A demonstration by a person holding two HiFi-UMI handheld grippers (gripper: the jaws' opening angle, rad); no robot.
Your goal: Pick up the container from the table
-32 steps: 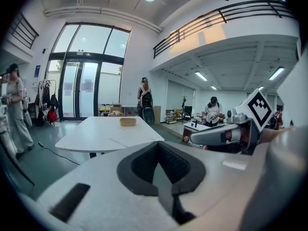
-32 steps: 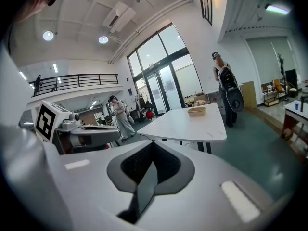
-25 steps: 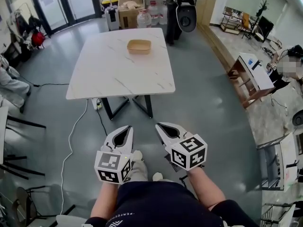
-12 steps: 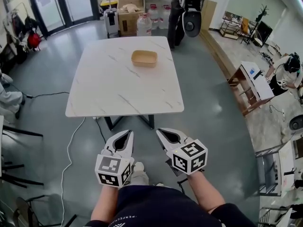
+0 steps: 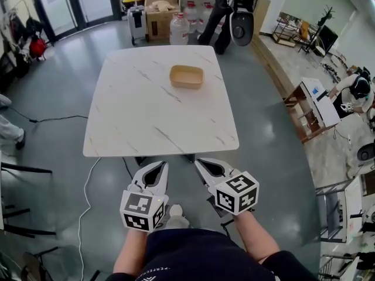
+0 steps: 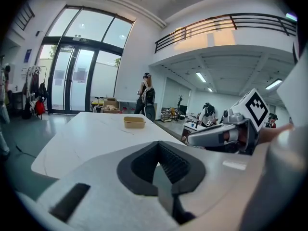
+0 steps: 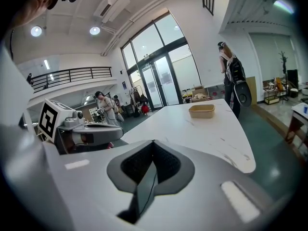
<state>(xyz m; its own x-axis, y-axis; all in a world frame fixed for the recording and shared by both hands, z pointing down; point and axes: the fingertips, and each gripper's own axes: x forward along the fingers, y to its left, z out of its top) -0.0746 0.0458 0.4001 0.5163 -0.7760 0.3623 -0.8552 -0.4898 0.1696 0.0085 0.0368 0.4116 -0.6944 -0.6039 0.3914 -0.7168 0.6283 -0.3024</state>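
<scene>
A shallow tan container (image 5: 187,76) sits on the far half of the white marble table (image 5: 152,122), empty as far as I can see. Both grippers hang side by side just short of the table's near edge, well away from the container. My left gripper (image 5: 158,164) is shut with nothing in it, and so is my right gripper (image 5: 200,162). In the left gripper view the container (image 6: 134,122) is small and far beyond the closed jaws (image 6: 158,143). It also shows in the right gripper view (image 7: 201,110), ahead of that gripper's closed jaws (image 7: 153,142).
A person with a backpack (image 5: 234,4) stands past the table's far right corner. Cardboard boxes and water bottles (image 5: 170,16) line the back wall. A desk (image 5: 313,98) with a seated person (image 5: 354,89) is at the right. A white cable (image 5: 88,180) runs over the floor at left.
Both grippers have moved forward together toward the table. Its near edge, a good way ahead before, now lies just in front of the fingertips. Jaws stayed shut.
</scene>
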